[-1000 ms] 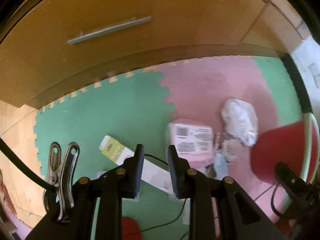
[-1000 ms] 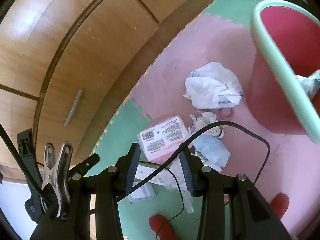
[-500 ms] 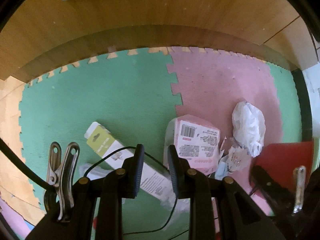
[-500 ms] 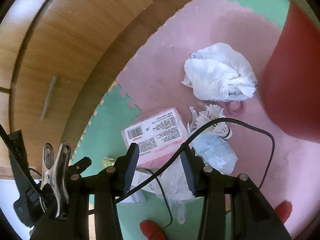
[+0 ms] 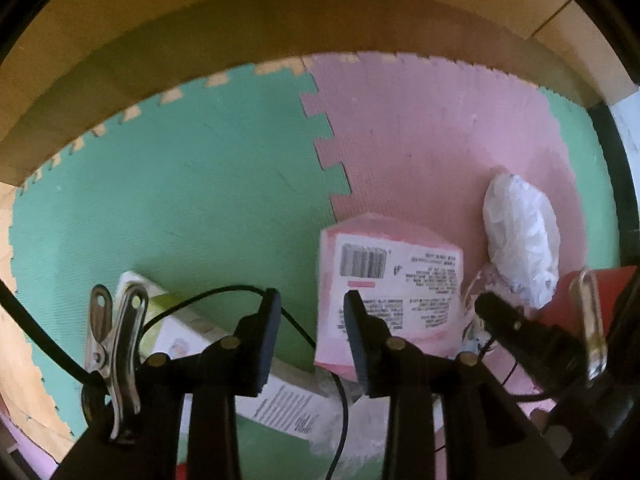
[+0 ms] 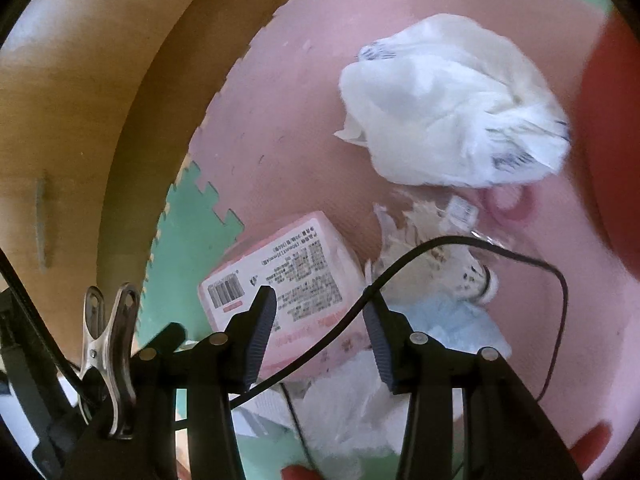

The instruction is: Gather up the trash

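Observation:
A pink tissue pack (image 5: 384, 280) lies on the foam mat, also in the right wrist view (image 6: 288, 280). My left gripper (image 5: 310, 304) is open just left of it. My right gripper (image 6: 320, 304) is open right above the pack. A crumpled white plastic bag (image 6: 452, 104) lies beyond, also in the left wrist view (image 5: 520, 236). A shuttlecock (image 6: 440, 248), a blue wrapper (image 6: 456, 320) and a clear bag (image 6: 352, 408) lie by the pack. A long white and green box (image 5: 176, 328) lies under my left gripper.
The red bin (image 6: 612, 128) stands at the right, also in the left wrist view (image 5: 568, 292). A wooden cabinet (image 6: 80, 100) borders the green and pink foam mat (image 5: 200, 200). Black cables (image 6: 480, 248) cross both views.
Both grippers have dropped lower and closer to the trash pile. The pink pack and the white bag now look larger. The bin has slid to the edge of the right view.

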`<state>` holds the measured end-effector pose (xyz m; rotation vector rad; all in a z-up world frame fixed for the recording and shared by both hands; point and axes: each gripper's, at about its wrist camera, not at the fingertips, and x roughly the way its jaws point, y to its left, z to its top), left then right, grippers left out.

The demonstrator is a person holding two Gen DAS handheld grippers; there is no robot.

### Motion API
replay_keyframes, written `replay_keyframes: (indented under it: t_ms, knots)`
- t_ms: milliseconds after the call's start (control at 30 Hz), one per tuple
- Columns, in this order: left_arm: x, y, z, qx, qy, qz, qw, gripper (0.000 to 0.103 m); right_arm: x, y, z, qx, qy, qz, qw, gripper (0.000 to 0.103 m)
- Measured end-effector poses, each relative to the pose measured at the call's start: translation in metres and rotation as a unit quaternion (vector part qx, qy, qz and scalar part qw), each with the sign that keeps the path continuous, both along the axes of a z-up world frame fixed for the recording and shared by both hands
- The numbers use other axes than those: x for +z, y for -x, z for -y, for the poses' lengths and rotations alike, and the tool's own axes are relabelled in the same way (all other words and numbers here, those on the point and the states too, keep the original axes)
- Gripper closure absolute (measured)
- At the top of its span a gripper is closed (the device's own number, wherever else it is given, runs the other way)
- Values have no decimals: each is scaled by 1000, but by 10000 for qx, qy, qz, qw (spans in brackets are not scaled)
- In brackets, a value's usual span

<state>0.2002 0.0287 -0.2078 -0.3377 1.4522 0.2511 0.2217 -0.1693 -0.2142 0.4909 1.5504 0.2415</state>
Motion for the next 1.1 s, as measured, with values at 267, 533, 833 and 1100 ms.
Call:
replay_keyframes:
  t_ms: [267, 533, 833, 1100]
  knots:
    - [-35, -4, -3, 119, 243, -167, 9995, 67, -24, -14, -2, 242, 35, 21, 9997, 54]
    - [-60, -1, -12, 394, 666, -269, 9966, 62, -43, -13, -13, 438, -21, -105, 9990, 54]
    - [-70, -3, -3, 264, 1104, -168, 9934, 65, -57, -5, -29, 559, -193, -201, 9980, 58]
    - [-62, -1, -1, 118, 1292, -34, 9915, 91, -50, -5, -18, 175, -303, -193, 9992, 71]
